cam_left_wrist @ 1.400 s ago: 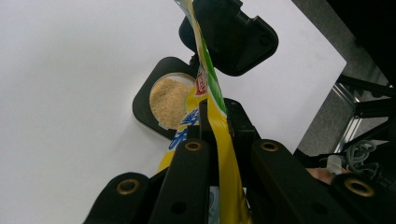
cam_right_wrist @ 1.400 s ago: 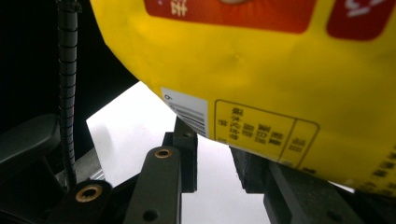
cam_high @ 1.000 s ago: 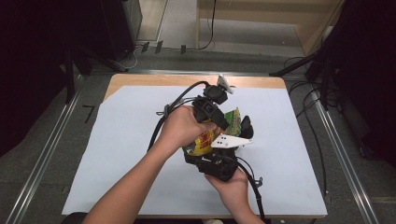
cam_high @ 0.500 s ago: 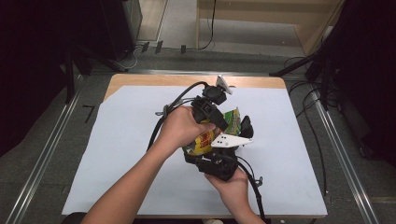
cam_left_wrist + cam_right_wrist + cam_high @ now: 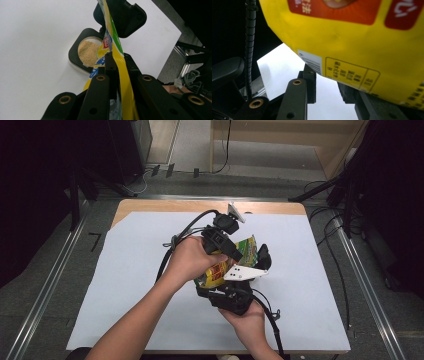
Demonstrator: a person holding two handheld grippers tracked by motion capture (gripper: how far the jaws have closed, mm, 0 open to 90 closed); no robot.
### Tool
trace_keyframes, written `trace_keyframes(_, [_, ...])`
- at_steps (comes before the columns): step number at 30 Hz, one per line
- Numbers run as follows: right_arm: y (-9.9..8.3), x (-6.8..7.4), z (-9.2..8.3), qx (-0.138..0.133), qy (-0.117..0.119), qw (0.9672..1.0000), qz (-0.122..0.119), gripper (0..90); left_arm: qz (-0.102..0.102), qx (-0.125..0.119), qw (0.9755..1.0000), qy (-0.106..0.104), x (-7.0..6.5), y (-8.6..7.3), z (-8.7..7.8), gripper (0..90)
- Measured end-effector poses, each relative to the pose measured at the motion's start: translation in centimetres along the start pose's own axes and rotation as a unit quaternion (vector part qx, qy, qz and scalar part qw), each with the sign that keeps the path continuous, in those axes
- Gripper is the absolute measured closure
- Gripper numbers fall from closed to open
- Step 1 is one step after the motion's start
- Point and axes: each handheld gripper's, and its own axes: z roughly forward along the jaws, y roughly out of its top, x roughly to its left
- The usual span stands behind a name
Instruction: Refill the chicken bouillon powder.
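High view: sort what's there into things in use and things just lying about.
In use:
- yellow packet, pinched by the left gripper
- black container of brown powder, lid open
- right gripper, beneath the packet

Lying about:
- cables on the floor
- white table cover

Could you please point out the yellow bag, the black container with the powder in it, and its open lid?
yellow bag (image 5: pixel 117 53), left gripper view, its pinched edge.
black container (image 5: pixel 75 53), left gripper view, its left rim.
lid (image 5: pixel 131 18), left gripper view, its inner face.

bench (image 5: pixel 150 270): white sheet over wood | floor (image 5: pixel 60 270): grey, metal rails (image 5: pixel 45 295) alongside | cables (image 5: pixel 330 250) at right | surroundings dark
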Motion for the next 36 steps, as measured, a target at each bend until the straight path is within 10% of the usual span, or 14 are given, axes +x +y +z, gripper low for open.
trace_keyframes(36, [-2.8, 0.0, 1.6, 0.043, -0.017, 0.9969, -0.064, 60.2, -0.004, -0.057, 0.9972, -0.049, 2.8, -4.7, -0.1, 88.8])
